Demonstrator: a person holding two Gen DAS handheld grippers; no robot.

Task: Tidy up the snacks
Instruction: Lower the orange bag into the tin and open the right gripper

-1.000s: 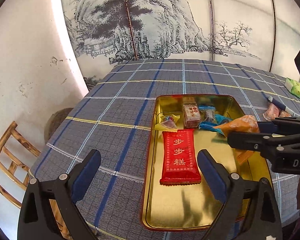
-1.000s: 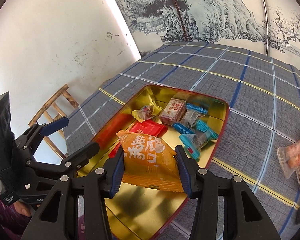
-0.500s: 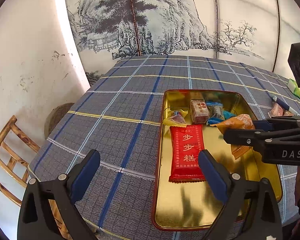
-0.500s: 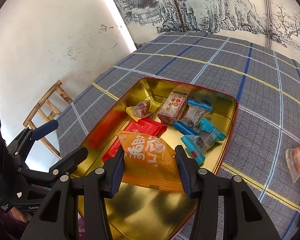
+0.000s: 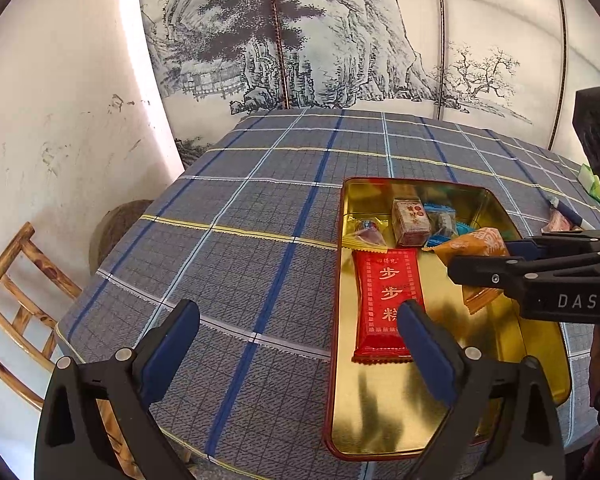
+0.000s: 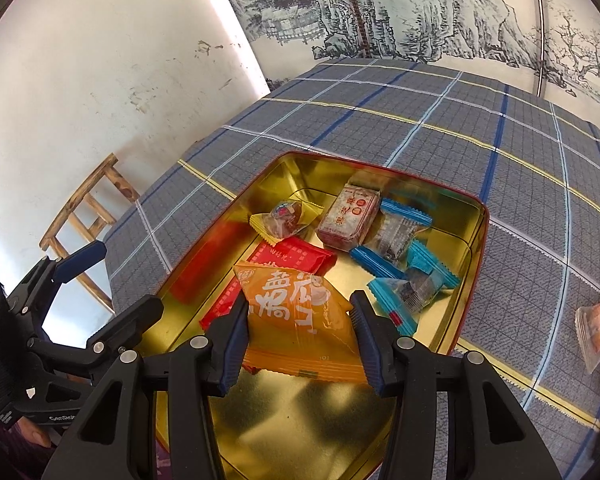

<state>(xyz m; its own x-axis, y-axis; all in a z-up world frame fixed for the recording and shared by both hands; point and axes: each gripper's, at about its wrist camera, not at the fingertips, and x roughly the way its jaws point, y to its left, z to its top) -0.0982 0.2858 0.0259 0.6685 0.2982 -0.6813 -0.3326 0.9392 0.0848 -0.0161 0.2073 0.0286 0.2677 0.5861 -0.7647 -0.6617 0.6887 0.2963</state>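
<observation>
A gold tin tray (image 5: 452,420) with a red rim (image 6: 485,216) lies on the checked tablecloth. In it lie a long red packet (image 5: 386,300), a brown boxed snack (image 6: 348,216), a yellow-edged candy (image 6: 286,218) and blue-wrapped candies (image 6: 404,236). My right gripper (image 6: 300,332) is shut on an orange snack packet (image 6: 300,316) and holds it above the tray; it also shows in the left wrist view (image 5: 478,246). My left gripper (image 5: 296,344) is open and empty, over the tray's left rim and the cloth.
A wooden chair (image 5: 16,308) stands beside the table's left edge. More wrapped snacks lie on the cloth right of the tray (image 6: 598,332) and a green packet (image 5: 592,182) lies further back. A painted screen stands behind the table.
My left gripper has shifted left, away from the tray's middle. My right gripper with the orange packet has moved further over the tray.
</observation>
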